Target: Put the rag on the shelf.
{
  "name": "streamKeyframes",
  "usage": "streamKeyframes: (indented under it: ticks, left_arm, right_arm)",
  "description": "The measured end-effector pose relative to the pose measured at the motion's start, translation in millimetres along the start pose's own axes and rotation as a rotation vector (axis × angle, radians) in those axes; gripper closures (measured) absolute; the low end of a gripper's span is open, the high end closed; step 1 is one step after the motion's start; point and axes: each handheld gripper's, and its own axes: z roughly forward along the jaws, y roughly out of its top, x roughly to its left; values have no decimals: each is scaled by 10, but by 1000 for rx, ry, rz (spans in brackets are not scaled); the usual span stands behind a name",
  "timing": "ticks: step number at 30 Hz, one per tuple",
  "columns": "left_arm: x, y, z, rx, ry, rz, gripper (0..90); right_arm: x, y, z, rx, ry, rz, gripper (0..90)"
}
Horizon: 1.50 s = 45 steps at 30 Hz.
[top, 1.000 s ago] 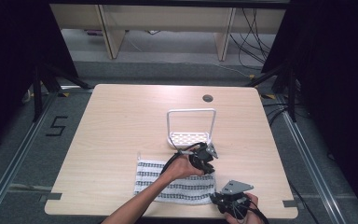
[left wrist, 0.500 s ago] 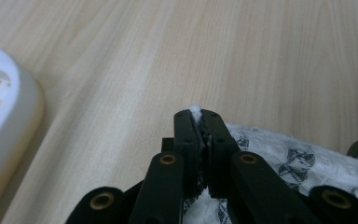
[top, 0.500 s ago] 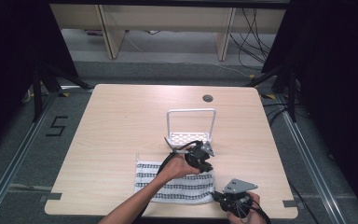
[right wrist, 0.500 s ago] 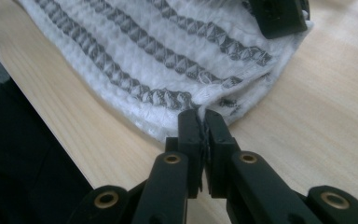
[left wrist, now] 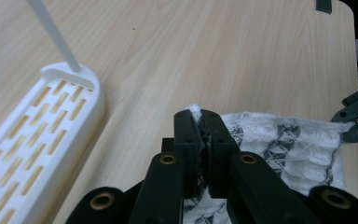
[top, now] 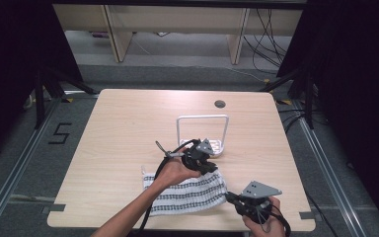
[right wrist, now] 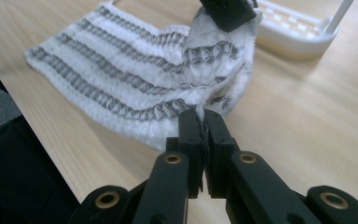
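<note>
1. The table [top: 128, 128] is pale wood, with a small round grommet hole [top: 220, 104] toward its far right.
2. A white cloth with dark woven stripes [top: 190, 195] lies at the near edge, slightly right of the middle; its left part rests flat on the wood, while its right end is raised off it.
3. The left gripper [top: 208, 166] sits over the cloth's far right corner. In the left gripper view its jaws are pressed together on a tuft of that corner [left wrist: 196, 112].
4. Just beyond it, toward the far side, stands a white slotted rack [top: 202, 133] with a tall hoop handle, close to the gripper.
5. The right gripper [top: 233, 198] is at the near right edge, its jaws pinching the cloth's near right corner [right wrist: 200, 112].
</note>
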Motion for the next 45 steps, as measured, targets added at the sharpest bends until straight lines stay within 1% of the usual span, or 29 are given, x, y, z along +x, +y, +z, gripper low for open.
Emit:
streamKeyframes:
  ticks: [1,3,4,5,7,8,9,11,12,14,16,19,20,21,23,25,28,29,30,31,32,33,34,35,37,39,40,43,45]
  left_arm:
    - [1,8,-48,-9,11,-9,857]
    - [10,27,-148,-9,37,-7,858]
    - [14,37,-199,-18,51,-8,858]
    - [19,50,-252,-29,61,-12,858]
    - [12,86,-407,-68,82,-27,858]
    - [12,86,-407,-68,82,-27,858]
    - [18,112,-520,-76,102,-22,858]
    - [21,123,-566,-89,107,-26,858]
    - [25,136,-617,-99,112,-32,858]
    - [40,163,-716,-107,118,-39,857]
    - [48,190,-805,-129,131,-55,858]
    - [48,244,-926,-158,143,-74,858]
    - [44,263,-966,-171,146,-80,858]
    - [34,299,-1041,-177,155,-81,858]
    - [26,317,-1077,-184,157,-87,858]
    - [16,351,-1148,-198,162,-95,858]
    - [-2,409,-1271,-231,175,-102,857]
    - [-4,430,-1314,-247,180,-102,857]
    - [-4,456,-1366,-253,183,-101,857]
    - [-1,481,-1406,-266,186,-102,857]
    - [2,504,-1439,-278,193,-106,857]
    - [7,529,-1470,-282,198,-110,857]
    - [29,577,-1512,-294,206,-116,857]
    - [29,577,-1512,-294,206,-116,857]
    - [73,643,-1546,-296,225,-131,857]
    - [92,661,-1555,-305,225,-138,857]
    - [129,691,-1567,-331,232,-154,857]
    - [161,723,-1590,-337,236,-164,857]
    - [185,758,-1609,-349,239,-170,857]
  right_arm:
    - [-7,41,-6,-7,0,-9,882]
    - [-5,123,-24,-14,6,6,882]
    - [-37,171,-37,-30,1,-21,882]
    - [-40,218,-59,-32,6,-4,883]
    - [-96,368,-115,-67,2,-27,884]
    - [-96,368,-115,-67,2,-27,884]
    - [-122,469,-158,-87,-7,-35,884]
    - [-125,516,-181,-91,-7,-22,885]
    - [-140,565,-196,-106,-9,-37,885]
    - [-136,655,-229,-118,-9,-15,885]
    - [-187,796,-282,-136,-21,-33,885]
    - [-214,884,-308,-148,-24,-28,886]
    - [-253,932,-327,-156,-39,-58,886]
    - [-277,1019,-355,-168,-36,-42,886]
    - [-279,1063,-370,-174,-35,-33,886]
    - [-293,1157,-408,-181,-40,-37,887]
    - [-311,1301,-453,-207,-52,-56,887]
    - [-334,1399,-484,-230,-63,-77,887]
    - [-334,1399,-484,-230,-63,-77,887]
    - [-353,1496,-513,-244,-67,-90,888]
    - [-353,1496,-513,-244,-67,-90,888]
    - [-334,1535,-528,-241,-65,-57,888]
    - [-375,1630,-542,-250,-77,-84,888]
    - [-388,1673,-543,-251,-77,-86,888]
    - [-403,1745,-538,-259,-81,-66,888]
    - [-415,1780,-538,-257,-81,-64,888]
    - [-452,1851,-531,-268,-84,-76,888]
    - [-479,1912,-537,-276,-81,-67,888]
    - [-505,1972,-554,-283,-96,-75,888]
